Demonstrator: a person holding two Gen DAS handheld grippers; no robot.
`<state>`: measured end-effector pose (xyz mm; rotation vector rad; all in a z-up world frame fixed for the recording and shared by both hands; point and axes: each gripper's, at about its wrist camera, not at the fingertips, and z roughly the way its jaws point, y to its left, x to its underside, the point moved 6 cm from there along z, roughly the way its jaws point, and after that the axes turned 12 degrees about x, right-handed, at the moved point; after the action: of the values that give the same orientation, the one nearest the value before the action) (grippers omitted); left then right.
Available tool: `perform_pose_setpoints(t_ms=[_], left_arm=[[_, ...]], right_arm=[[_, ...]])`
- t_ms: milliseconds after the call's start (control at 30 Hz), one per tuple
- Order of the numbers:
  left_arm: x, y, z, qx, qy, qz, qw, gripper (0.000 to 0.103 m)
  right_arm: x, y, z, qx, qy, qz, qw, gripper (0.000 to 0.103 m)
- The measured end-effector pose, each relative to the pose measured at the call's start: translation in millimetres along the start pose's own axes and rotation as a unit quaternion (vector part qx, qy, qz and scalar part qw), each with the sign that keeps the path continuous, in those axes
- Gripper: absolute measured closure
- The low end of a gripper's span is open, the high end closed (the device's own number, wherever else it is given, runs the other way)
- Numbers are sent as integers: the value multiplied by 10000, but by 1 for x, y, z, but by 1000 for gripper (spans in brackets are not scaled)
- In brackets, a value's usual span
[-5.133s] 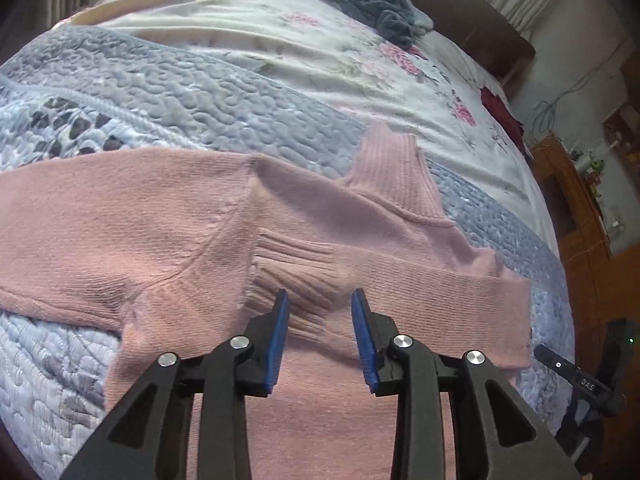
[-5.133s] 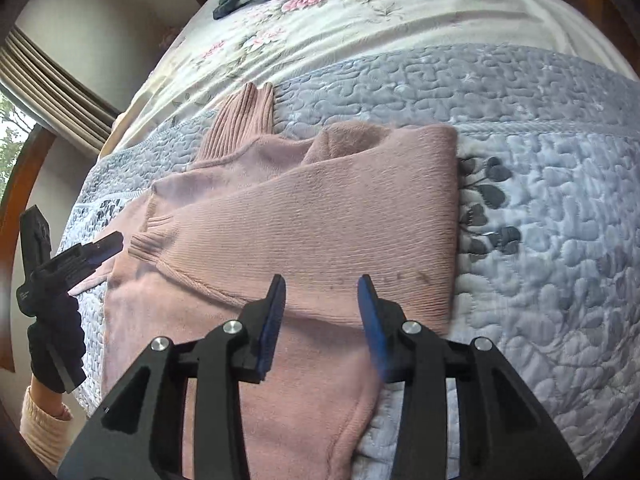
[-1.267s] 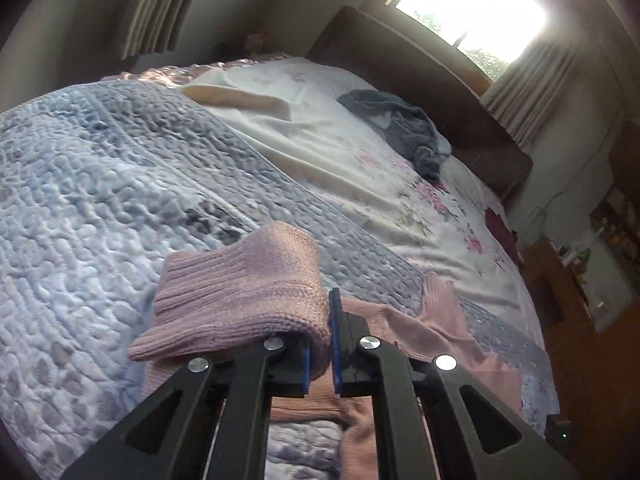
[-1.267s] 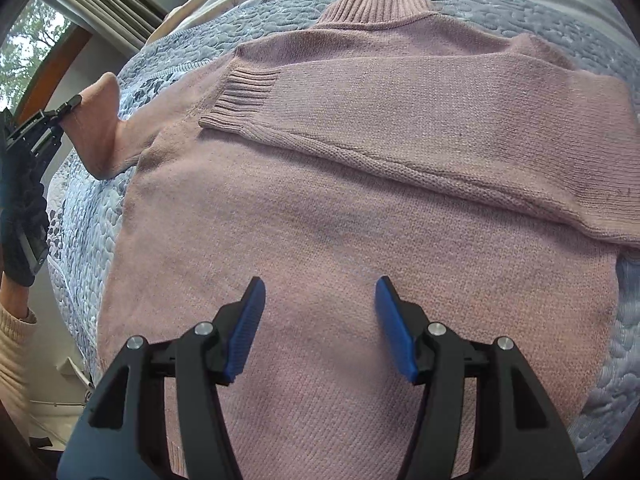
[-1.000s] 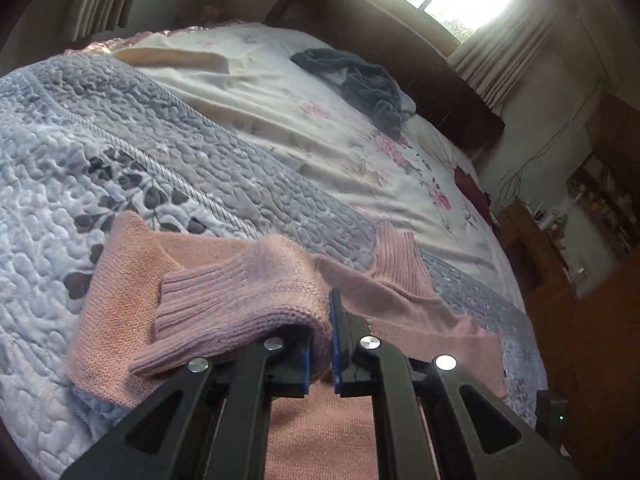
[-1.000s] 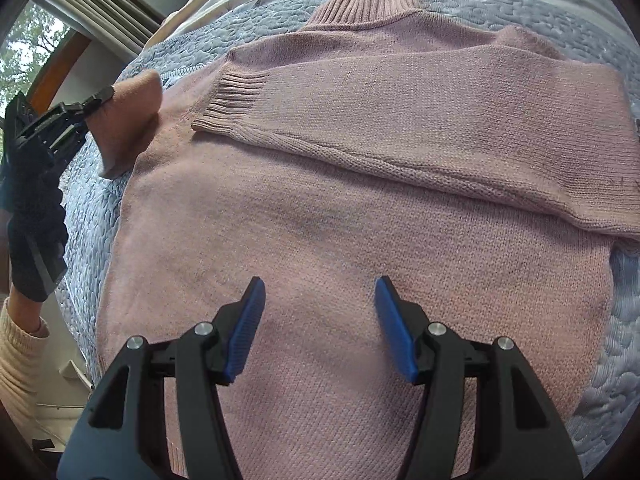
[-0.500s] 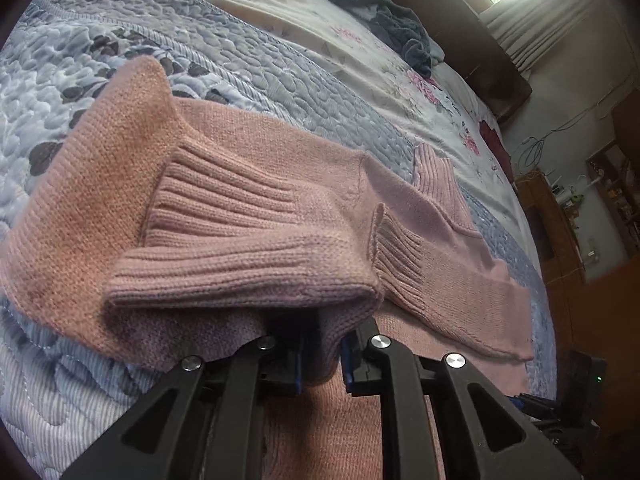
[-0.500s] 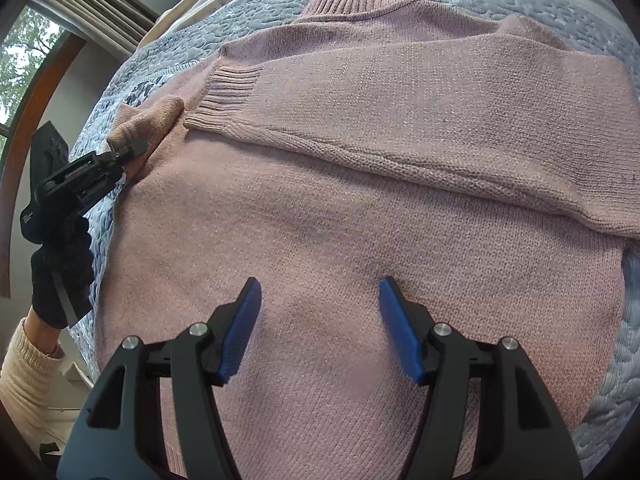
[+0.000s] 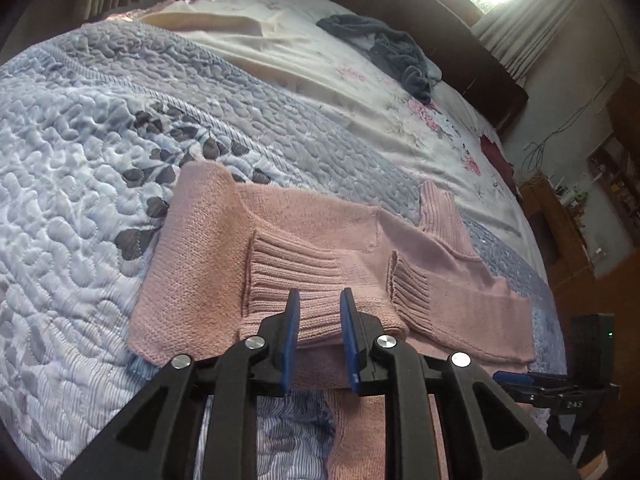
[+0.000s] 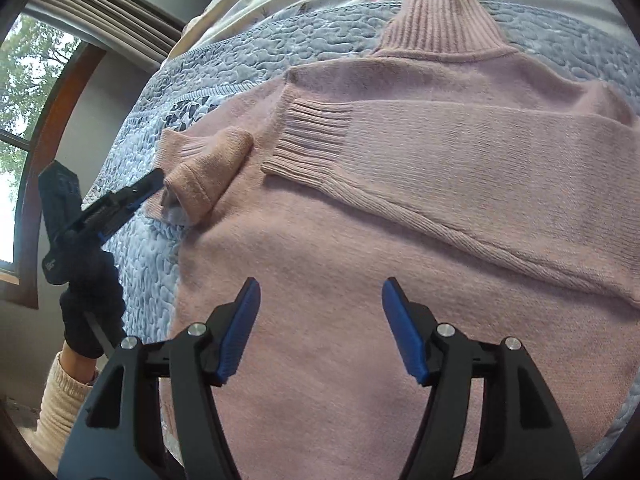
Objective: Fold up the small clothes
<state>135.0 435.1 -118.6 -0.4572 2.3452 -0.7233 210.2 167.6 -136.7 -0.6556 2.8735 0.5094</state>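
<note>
The pink ribbed-knit turtleneck sweater (image 10: pixel 360 240) lies flat on the blue-grey quilted bedspread (image 9: pixel 80 160), both sleeves folded inward. Judged soft, light and limp; ribbed cuffs (image 9: pixel 292 276) and hem edges offer the firmest purchase. The left gripper (image 9: pixel 318 320) is partly parted around the left cuff, gripping nothing. The right gripper (image 10: pixel 320 320) hovers wide open, empty. Open quilt surrounds the garment; a grey cloth heap (image 9: pixel 392 52) lies well apart

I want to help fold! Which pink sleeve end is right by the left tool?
The bunched-up cuff at the sweater's edge, between the left tool's open fingers. The other cuff lies flat across the chest.
</note>
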Motion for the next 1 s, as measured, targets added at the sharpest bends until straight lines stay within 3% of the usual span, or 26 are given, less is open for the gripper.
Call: perform_pose_setpoints(t_ms=[67,133,233,300,433,700,733,767,833,1000], left_arm=[[15,3,19,-104,342,112,9993,83],[24,4,25,-168,369,290,9988,83],[22,7,13,27,193,91,9998,82],[15,10,-9,76,-136,-10,9999,82],[-5,26,-53,-236,-750,-37,9969,69],[-13,59,-73,-558,-663,-265,9959,68],[-13,61,-72,-581,-635,-271,9959,68],[-12,62,-71,-581,-613,-269,9961,68],[-11,62,-69,-570,-586,-281,9963,67],[-12,58,-65,-533,-606,-312,9962,63]], right_arm=[[-6,11,3,15,13,-61,10000,39],[-12,20,6,24,36,-104,9999,39],[-24,34,12,-30,97,-89,9999,39],[-33,47,16,-132,135,-104,9998,39],[-61,81,29,-329,221,-115,9991,39],[-82,126,75,-422,657,-17,9969,39],[-81,126,81,-433,702,4,9966,46],[-79,127,85,-463,749,5,9961,63],[-75,127,91,-512,825,-7,9953,85],[-74,117,61,-762,416,-149,9961,92]])
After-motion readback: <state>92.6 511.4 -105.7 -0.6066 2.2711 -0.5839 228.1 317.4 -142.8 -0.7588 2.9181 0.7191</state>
